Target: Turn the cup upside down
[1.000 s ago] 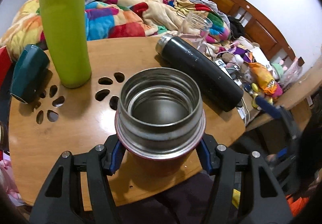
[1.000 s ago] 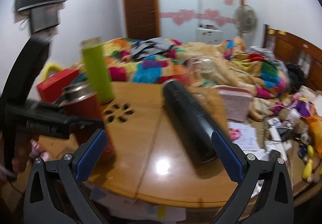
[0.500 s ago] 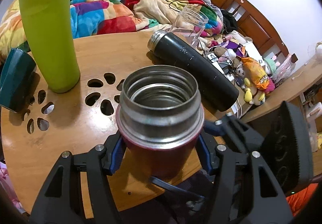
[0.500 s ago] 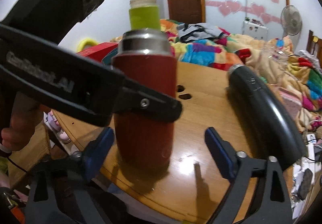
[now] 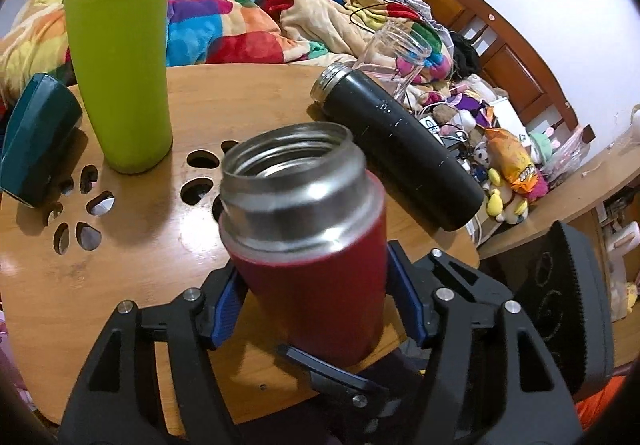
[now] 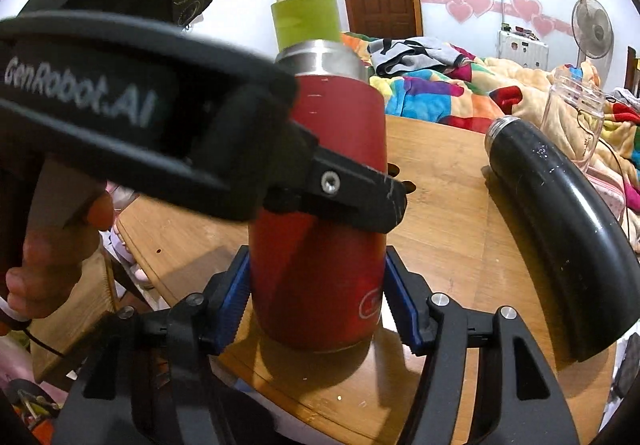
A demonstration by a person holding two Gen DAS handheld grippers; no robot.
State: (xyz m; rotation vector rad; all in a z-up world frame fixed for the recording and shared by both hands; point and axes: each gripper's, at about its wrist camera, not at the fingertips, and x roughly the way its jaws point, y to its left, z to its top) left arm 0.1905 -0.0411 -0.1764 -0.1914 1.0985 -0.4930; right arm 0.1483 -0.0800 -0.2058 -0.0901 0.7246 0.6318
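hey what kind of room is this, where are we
Most likely a bedroom at home: a bed heaped with a colourful patchwork quilt sits behind the round wooden table, with a wooden headboard and a pedestal fan nearby.

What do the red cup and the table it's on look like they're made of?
Red cup: likely stainless steel, going by the bare silvery neck and inside, with a matte red coating on the body. Table: glossy, light wood, maybe bamboo, showing fine straight grain and light glare.
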